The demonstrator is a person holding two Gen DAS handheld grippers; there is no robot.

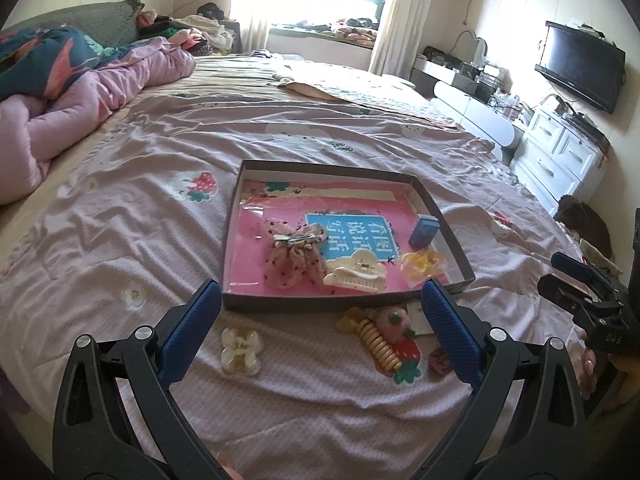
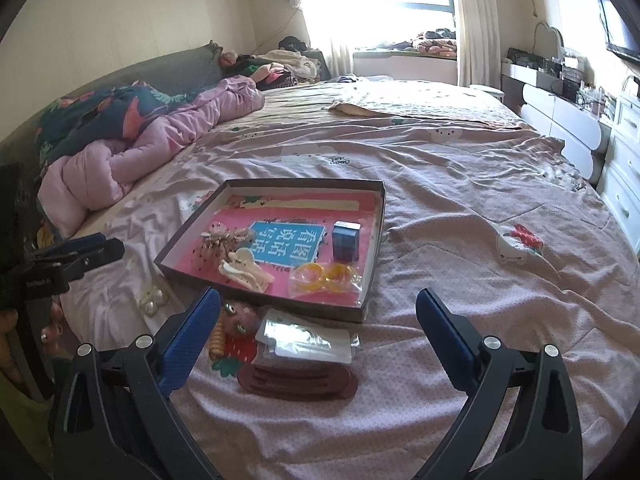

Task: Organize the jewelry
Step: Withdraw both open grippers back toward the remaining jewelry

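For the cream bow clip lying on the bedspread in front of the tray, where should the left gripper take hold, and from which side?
Probably across the narrow waist of the bow clip, coming down from above. It lies flat on the bedspread, its two lobes flaring to either side, so the pinched middle is the slimmest part. The left gripper is open and the clip lies just inside its left finger, in front of the tray.

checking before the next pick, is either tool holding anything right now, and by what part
Nothing is held. The left tool and right tool are both open above the bed, with nothing between their fingers.
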